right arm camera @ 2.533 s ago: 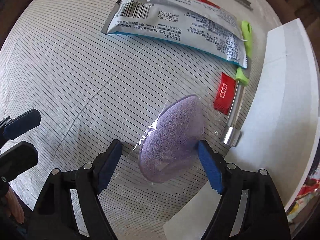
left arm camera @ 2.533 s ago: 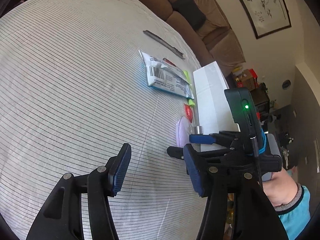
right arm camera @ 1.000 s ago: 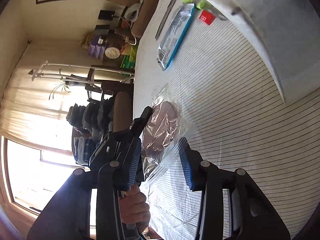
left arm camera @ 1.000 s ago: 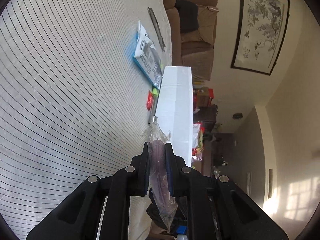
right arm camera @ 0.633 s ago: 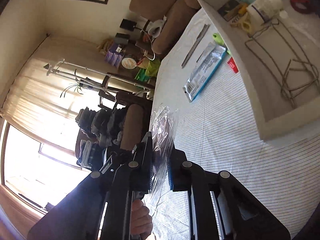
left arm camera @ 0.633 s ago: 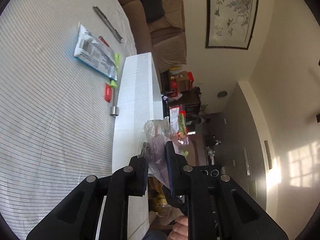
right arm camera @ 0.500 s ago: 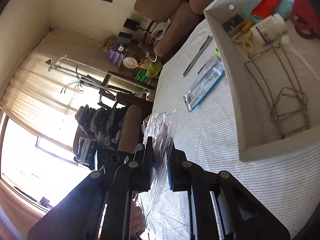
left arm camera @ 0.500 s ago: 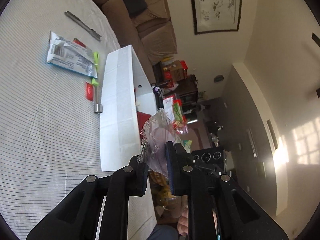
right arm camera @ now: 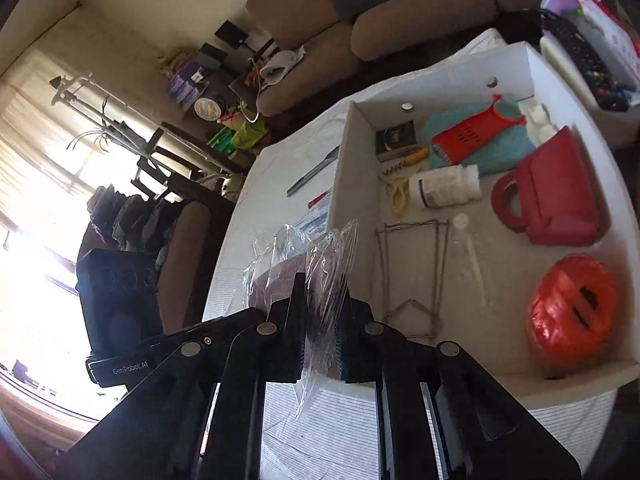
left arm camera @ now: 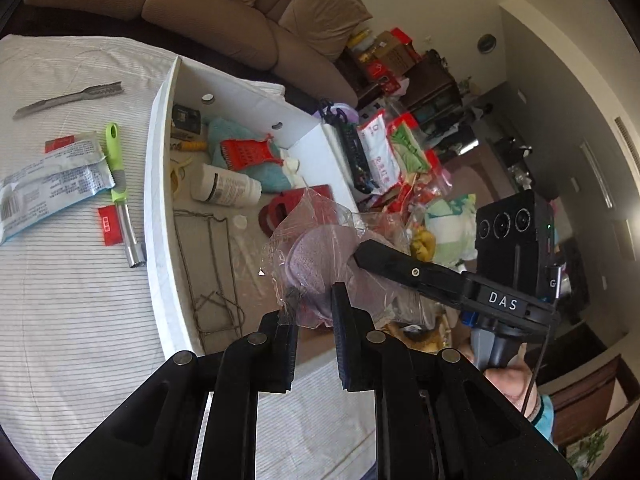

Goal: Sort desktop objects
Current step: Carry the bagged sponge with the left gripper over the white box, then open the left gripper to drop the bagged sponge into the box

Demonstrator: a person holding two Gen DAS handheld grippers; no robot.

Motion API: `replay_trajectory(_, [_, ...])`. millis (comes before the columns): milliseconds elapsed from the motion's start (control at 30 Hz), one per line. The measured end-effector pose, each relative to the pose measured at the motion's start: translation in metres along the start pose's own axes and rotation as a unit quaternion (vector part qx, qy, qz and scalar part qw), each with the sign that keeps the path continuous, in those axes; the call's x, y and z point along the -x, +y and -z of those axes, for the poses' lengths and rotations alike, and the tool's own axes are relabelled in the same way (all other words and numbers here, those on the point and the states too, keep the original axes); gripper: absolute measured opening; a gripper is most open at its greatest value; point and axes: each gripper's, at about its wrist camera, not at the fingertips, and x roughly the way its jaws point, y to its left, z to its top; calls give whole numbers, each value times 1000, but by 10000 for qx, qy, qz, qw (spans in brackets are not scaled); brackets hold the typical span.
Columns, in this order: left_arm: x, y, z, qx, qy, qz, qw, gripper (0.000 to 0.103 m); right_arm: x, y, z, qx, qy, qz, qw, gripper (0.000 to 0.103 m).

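A round purple pad in a clear plastic wrapper (left arm camera: 316, 256) hangs in the air over the near end of the white box (left arm camera: 154, 184). My left gripper (left arm camera: 314, 308) is shut on the wrapper's lower edge. My right gripper (left arm camera: 362, 258) reaches in from the right and pinches the same wrapper. In the right wrist view the wrapped pad (right arm camera: 320, 264) sits between the shut pads of my right gripper (right arm camera: 322, 304), beside the white box (right arm camera: 340, 184). The left gripper's body (right arm camera: 120, 368) shows at the left there, its fingertips hidden behind the wrapper.
The box holds a red grater (left arm camera: 248, 154), a white bottle (left arm camera: 224, 190), a teal cloth, a red bag (right arm camera: 556, 196), a wire rack (right arm camera: 412, 272) and an orange-red round thing (right arm camera: 572, 308). On the striped cloth lie a silver-blue packet (left arm camera: 48, 188), a green-handled corer (left arm camera: 116, 176), a red card (left arm camera: 109, 231) and a metal blade (left arm camera: 68, 98).
Both grippers rose from the tablecloth with the wrapped pad and swung toward the white box. The right gripper's jaws closed on the wrapper. Both wrists rolled.
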Motion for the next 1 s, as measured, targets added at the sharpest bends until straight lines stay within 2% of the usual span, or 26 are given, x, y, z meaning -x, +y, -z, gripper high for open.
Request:
replay_trajectory(133, [-33,-23,-15,-394,301,-667,9965,15,-2,-18,-15,172,149,445,9987,11])
replay_trajectory(333, [-82,-34,-23,-642,766,-1194,9878,15,-10,-41,-28,556,512,957,9925,11])
replay_trajectory(533, [-118,-28,-25,-624,1024,-1386,9831,14,-23,-73,-25,502,820,1068,9896,11])
replay_trajectory(667, [-135,-22,-30,-795,1324,-1587,9752,14,-26,-82,-15,618,1067,1048,9868,12])
replay_trajectory(800, [-153,-20,-34,-1003,1684,-1759,9647,14,-37,-80,-3,1001,1392,1313,9764,12])
replay_trajectory(1000, [-176,-19,-41,-1259,1983,-1974,9517,14,-51,-65,5,1559,1755,1719,9567,13])
